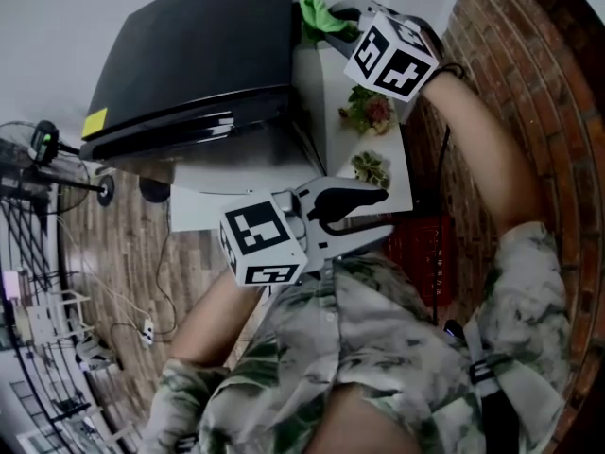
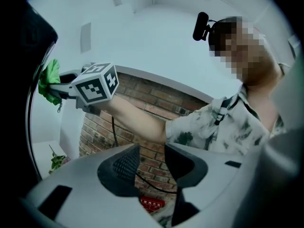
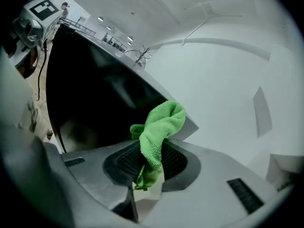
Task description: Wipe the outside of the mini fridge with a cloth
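Observation:
The black mini fridge point(image 1: 189, 55) fills the upper left of the head view, seen from above. My right gripper point(image 1: 342, 22) is shut on a green cloth point(image 1: 319, 15) at the fridge's far right top corner, close to the white wall. In the right gripper view the cloth point(image 3: 159, 127) is pinched between the jaws point(image 3: 151, 163), with the glossy fridge side point(image 3: 95, 94) just beyond. My left gripper point(image 1: 383, 214) hangs open and holds nothing, low in front of my chest. Its own view shows the jaws point(image 2: 152, 163) apart, aimed at the brick wall, with the cloth point(image 2: 49, 82) far left.
A white shelf point(image 1: 402, 183) right of the fridge carries two small plants point(image 1: 371, 112). A brick wall point(image 1: 510, 45) runs along the right, and a red crate point(image 1: 421, 249) sits below it. A fan point(image 1: 47, 149) and a cable with a power strip point(image 1: 146, 329) stand on the wood floor at left.

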Action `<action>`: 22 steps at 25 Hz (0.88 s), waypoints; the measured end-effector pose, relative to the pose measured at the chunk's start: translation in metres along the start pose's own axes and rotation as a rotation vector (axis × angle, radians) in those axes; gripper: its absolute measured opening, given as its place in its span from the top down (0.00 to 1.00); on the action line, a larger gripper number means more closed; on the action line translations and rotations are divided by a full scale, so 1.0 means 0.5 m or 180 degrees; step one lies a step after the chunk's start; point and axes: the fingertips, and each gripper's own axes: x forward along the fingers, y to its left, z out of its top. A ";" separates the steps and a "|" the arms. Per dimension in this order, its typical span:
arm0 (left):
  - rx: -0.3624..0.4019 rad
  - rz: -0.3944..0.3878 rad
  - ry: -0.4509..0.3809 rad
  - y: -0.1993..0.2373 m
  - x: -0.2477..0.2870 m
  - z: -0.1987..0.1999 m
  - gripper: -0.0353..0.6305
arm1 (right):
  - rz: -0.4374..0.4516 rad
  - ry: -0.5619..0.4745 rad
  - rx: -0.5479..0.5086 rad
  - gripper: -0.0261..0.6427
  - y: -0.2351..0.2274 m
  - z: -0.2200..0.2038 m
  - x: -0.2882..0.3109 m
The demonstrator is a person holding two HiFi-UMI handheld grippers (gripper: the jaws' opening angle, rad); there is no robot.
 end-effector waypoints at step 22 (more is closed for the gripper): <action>-0.0137 0.0112 0.0037 0.004 -0.020 -0.030 0.68 | 0.0506 0.0275 0.0138 0.81 0.263 -0.167 0.133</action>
